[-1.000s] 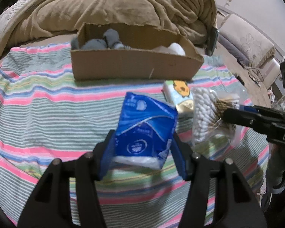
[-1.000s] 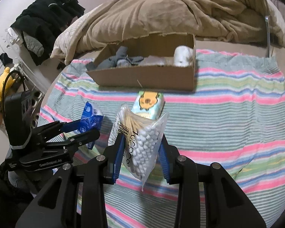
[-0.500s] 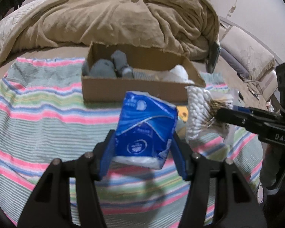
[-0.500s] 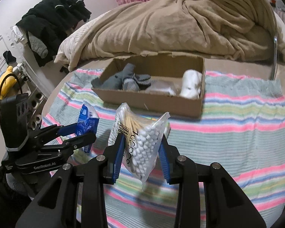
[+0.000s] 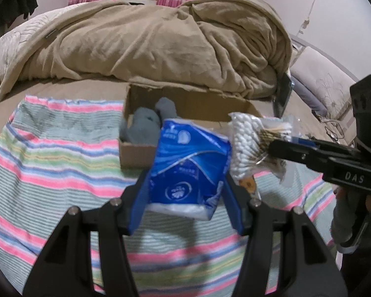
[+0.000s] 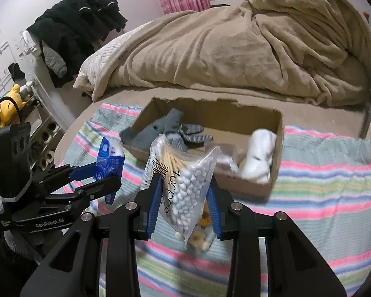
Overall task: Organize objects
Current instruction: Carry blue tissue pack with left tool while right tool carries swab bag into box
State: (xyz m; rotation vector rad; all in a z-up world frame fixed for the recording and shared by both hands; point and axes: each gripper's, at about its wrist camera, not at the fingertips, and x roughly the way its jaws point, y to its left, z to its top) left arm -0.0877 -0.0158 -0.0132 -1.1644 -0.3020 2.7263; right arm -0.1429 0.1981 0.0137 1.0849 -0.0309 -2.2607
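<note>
Left gripper [image 5: 185, 193]: fingers clenched on a blue tissue pack [image 5: 189, 168], which is held clear of the striped blanket [image 5: 49, 168] covering the near part of the bed. Grip unchanged over the last second.

Right gripper [image 6: 184, 198]: fingers clenched on a clear bag of cotton swabs [image 6: 185, 183], likewise held off the blanket. Grip also unchanged.

Below the swab bag, a small pack with a yellow cartoon print [image 6: 201, 237] lies on the blanket, mostly hidden by the bag. It has not been picked up.

Change noted: a second ago both held items sat low and well short of the cardboard box [image 6: 272, 180], with a wide band of blanket between. Both hands have since risen and advanced toward the far side of the bed. The tissue pack now overlaps the near wall of the box in the left view; the swab bag stands just before that wall in the right view. Neither item is over the opening yet, as far as can be judged.

Box contents: grey socks [image 6: 165, 126] at its left end, a white bundle [image 6: 258, 153] at its right end, open floor between.

Beyond the box: a rumpled tan duvet [image 6: 235, 49] at the far edge of the bed.

Assessment: the carry stage is well advanced; release into the box appears to be next. One item would then remain on the blanket.
</note>
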